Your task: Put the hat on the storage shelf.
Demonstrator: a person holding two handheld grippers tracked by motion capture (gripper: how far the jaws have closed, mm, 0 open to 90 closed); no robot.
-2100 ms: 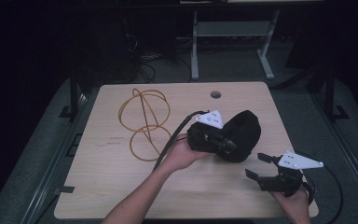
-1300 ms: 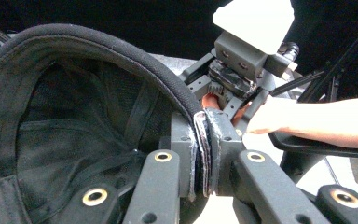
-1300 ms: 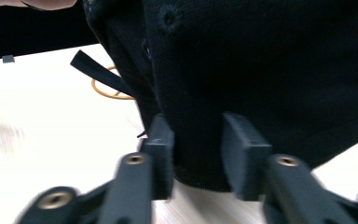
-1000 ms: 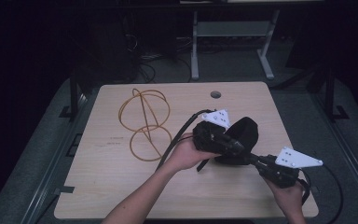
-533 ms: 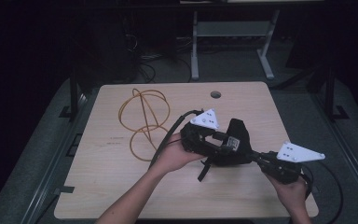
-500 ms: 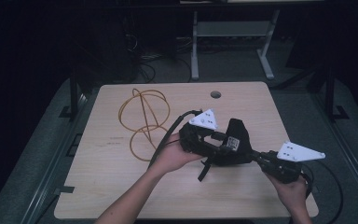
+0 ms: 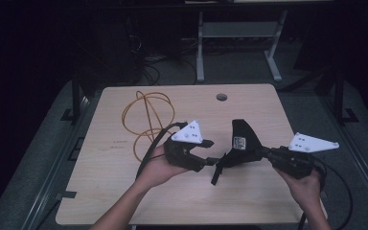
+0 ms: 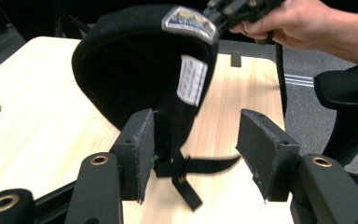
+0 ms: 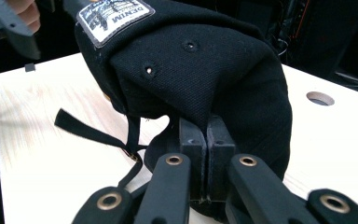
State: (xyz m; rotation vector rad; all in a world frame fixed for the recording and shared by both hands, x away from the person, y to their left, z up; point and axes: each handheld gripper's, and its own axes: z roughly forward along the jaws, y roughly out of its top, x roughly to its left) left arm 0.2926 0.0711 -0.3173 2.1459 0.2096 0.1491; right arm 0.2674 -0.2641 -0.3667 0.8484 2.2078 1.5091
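**Cap held by right tongs; left tongs released**

Right tongs [image 7: 263, 151]: clenched. In the right gripper view the two pads are pressed together on a fold of the black cap [image 7: 242, 143], at the fabric's lower edge. The cap hangs from this grip above the bench [image 7: 124, 191], over its middle and toward the right edge.

Left tongs [image 7: 210, 152]: released. The jaws have just been opening. In the left gripper view the pads [image 8: 137, 151] stand well apart. The cap's rear edge and its black strap [image 8: 191, 168] lie in the gap close to the left-hand pad; whether that pad touches the fabric cannot be told. The other pad is clear of the cap. In the high view these tongs sit just to the left of the cap, over the bench's middle.

Labels and writing:
- A woven patch [image 9: 114, 18] on the cap's outside carries the word "DENIM"; the smaller lines on it are not legible.
- A white care label [image 8: 192, 80] is sewn inside the cap; its print is too blurred to read.
- Two stitched eyelets [image 9: 189, 45] show on the crown.

Other items: a coiled yellow cable [image 7: 146, 120] lies on the bench toward the far left corner, well apart from the cap. A round hole [image 7: 221, 97] sits near the far edge.
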